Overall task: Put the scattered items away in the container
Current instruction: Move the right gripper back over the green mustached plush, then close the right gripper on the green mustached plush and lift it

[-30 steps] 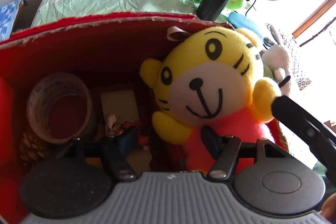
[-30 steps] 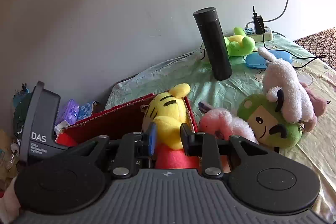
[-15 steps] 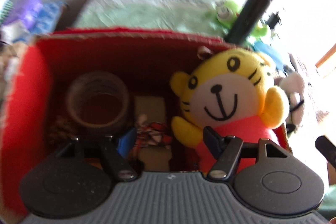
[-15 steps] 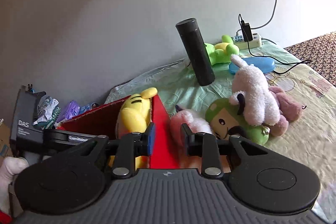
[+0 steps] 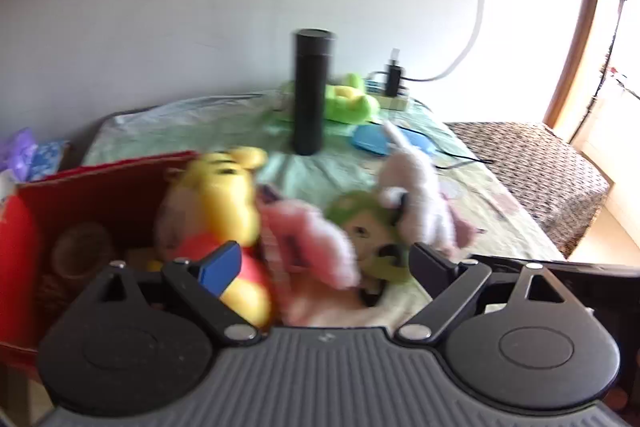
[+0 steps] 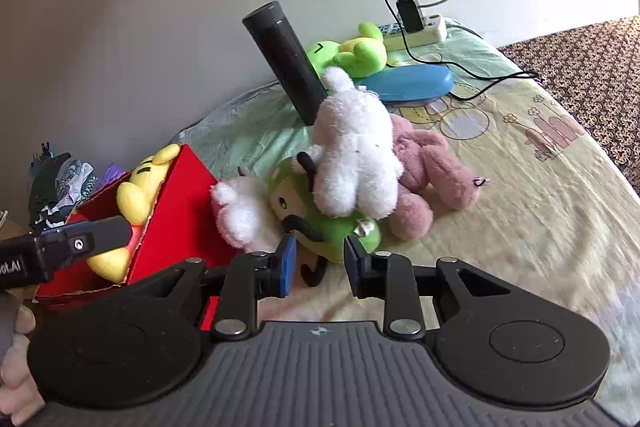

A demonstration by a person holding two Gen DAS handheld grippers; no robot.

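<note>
The red box sits at the left edge of the bed. A yellow tiger toy is inside it, leaning on the right wall, with its head above the rim. A tape roll is in there too, on the left.

The left gripper is opening its jaws. They stand wide, and nothing is held between them. This view is blurry. The gripper points over the box's right wall and the toys beside it.

The right gripper has its jaws set narrow, with a gap between them. They hold nothing. It hovers just in front of a pile of toys on the bed.

In the pile, a green toy lies next to the box. A white bunny lies on top of it. A pink toy is between the green toy and the box. A mauve toy lies to the right.

Farther back stand a black flask, a green frog and a blue case.
</note>
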